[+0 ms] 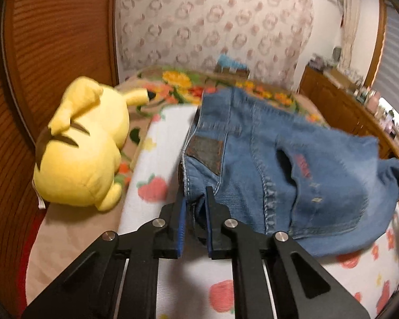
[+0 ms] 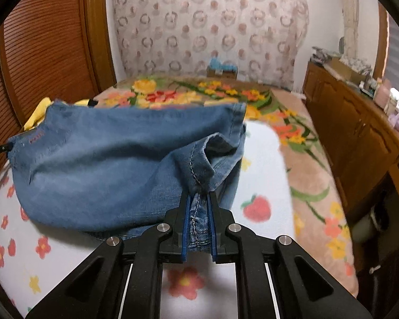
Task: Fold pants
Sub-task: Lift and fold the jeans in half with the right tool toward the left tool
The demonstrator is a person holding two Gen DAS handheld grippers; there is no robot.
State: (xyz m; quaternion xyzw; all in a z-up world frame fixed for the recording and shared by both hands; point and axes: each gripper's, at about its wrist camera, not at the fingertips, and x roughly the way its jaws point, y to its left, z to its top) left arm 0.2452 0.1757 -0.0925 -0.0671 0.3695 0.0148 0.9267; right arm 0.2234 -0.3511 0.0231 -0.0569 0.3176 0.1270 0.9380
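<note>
Now both grippers clamp the blue denim pants (image 1: 292,164), which hang stretched between them just above the bed's white fruit-print cover (image 1: 157,159). From its own wrist view the left gripper (image 1: 195,204) pinches the waistband edge near the dark leather patch (image 1: 204,155), jaws narrow on the cloth. The right gripper (image 2: 199,199) grips a bunched, stitched hem at 6 o'clock in its view. A yellow plush toy (image 1: 85,146) lies at 9 o'clock of the pants, apart from them.

Right gripper (image 2: 198,199) clamps jeans (image 2: 114,159) hem over bed (image 2: 263,159).
</note>
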